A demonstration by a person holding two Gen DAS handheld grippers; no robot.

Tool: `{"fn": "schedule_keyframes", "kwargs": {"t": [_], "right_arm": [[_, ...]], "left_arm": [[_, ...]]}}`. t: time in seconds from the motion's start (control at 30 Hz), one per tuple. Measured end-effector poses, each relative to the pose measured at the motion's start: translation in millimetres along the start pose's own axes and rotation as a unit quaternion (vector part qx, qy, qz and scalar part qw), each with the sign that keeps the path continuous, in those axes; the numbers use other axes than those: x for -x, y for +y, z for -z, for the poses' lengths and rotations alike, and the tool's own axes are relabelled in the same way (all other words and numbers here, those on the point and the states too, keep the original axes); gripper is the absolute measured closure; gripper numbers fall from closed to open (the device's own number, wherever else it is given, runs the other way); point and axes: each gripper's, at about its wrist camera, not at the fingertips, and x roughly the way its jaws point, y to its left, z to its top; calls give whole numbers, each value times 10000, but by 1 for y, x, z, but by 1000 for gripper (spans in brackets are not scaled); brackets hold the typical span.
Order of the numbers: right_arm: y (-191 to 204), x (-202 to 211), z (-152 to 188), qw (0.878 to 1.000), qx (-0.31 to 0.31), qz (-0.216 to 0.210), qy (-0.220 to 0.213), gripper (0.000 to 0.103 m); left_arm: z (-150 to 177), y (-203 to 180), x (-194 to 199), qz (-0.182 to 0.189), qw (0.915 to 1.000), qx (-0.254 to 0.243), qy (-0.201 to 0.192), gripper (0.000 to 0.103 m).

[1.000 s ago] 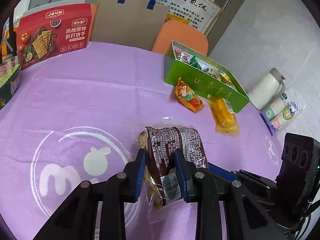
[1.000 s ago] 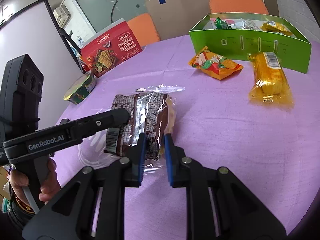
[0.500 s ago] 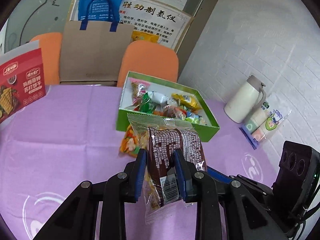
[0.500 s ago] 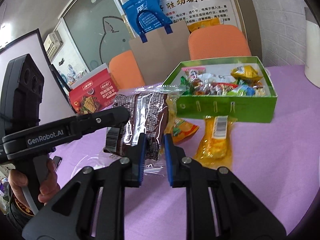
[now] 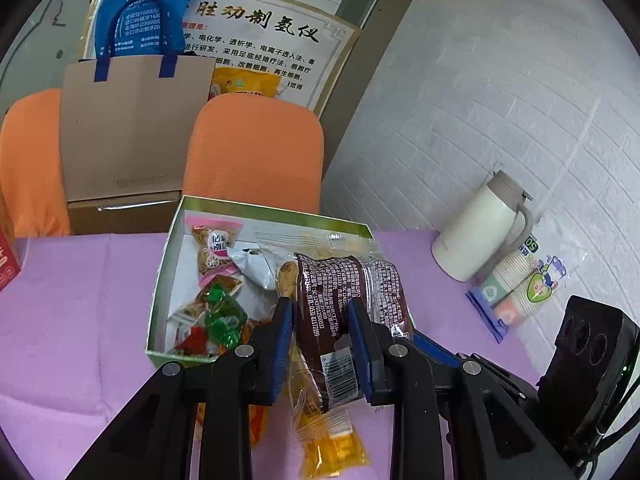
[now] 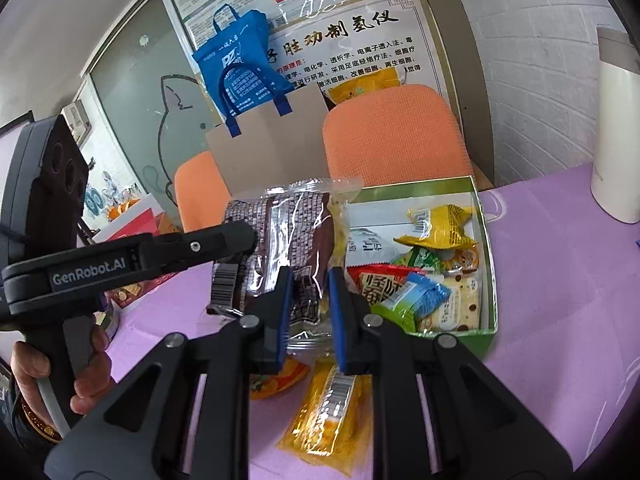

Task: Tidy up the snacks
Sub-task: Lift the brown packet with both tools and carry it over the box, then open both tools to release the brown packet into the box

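Both grippers hold one brown snack packet [image 5: 344, 292] in clear wrap, in the air over the near edge of the green snack box [image 5: 160, 280]. My left gripper [image 5: 320, 328] is shut on its barcode end. My right gripper [image 6: 308, 300] is shut on its other side; the packet [image 6: 296, 232] shows there too. The green box [image 6: 486, 240] holds several small snack packs. A yellow packet [image 6: 332, 412] and an orange packet [image 6: 276, 380] lie on the purple cloth in front of the box.
A white thermos [image 5: 480, 232] and a pack of paper cups [image 5: 520, 284] stand right of the box. Two orange chairs [image 5: 256, 152] and a brown paper bag [image 5: 132, 128] are behind the table. A red cracker box [image 6: 136, 220] is at the left.
Both grippers lifted the brown packet off the cloth and carried it forward to the green box. The box now lies right under the packet.
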Motion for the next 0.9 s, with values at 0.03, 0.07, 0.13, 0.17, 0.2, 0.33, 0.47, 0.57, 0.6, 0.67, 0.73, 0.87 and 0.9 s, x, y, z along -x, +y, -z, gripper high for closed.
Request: {"fn": "schedule_keyframes", "kwargs": {"t": [0.03, 0.07, 0.13, 0.17, 0.2, 0.33, 0.47, 0.57, 0.6, 0.67, 0.73, 0.87, 0.9], "right_arm": [[-4, -5, -3, 10000, -12, 26, -8, 83], [-9, -10, -6, 10000, -28, 59, -8, 83], [-17, -19, -9, 9999, -83, 76, 4, 83], [-22, -24, -11, 9999, -105, 99, 11, 83], [-24, -28, -12, 9999, -118, 123, 13, 83], [-39, -42, -15, 9995, -185, 259, -57, 81], [-44, -57, -9, 9985, 166, 508, 69, 52], [-42, -51, 1, 9964, 500, 662, -152, 36], [-43, -50, 4, 9962, 507, 685, -174, 33], [-47, -49, 7, 9967, 402, 688, -125, 31], [-48, -47, 10, 9970, 323, 694, -54, 31], [-44, -36, 13, 9970, 303, 704, -61, 30], [-42, -32, 13, 9973, 288, 677, -75, 30]], "left_arm": [[-5, 1, -7, 10, 10000, 1, 29, 75], [-10, 2, -14, 7, 10000, 4, 62, 75], [-18, 3, -29, -9, 9999, 9, 138, 75], [-20, 3, -36, -20, 9999, 26, 166, 75], [-23, 3, -42, -26, 9998, 30, 199, 75], [-31, 4, -65, -26, 9996, -54, 290, 75], [-31, 2, -92, -344, 9973, -424, 491, 50], [-19, 5, -95, -866, 9934, -608, 453, 12], [-15, 7, -93, -903, 9932, -605, 419, 12], [-10, 14, -94, -896, 9933, -486, 540, 12], [-6, 19, -90, -1000, 9927, -382, 552, 12], [-2, 20, -74, -1103, 9923, -326, 468, 12], [-1, 20, -68, -1092, 9926, -313, 434, 12]]}}
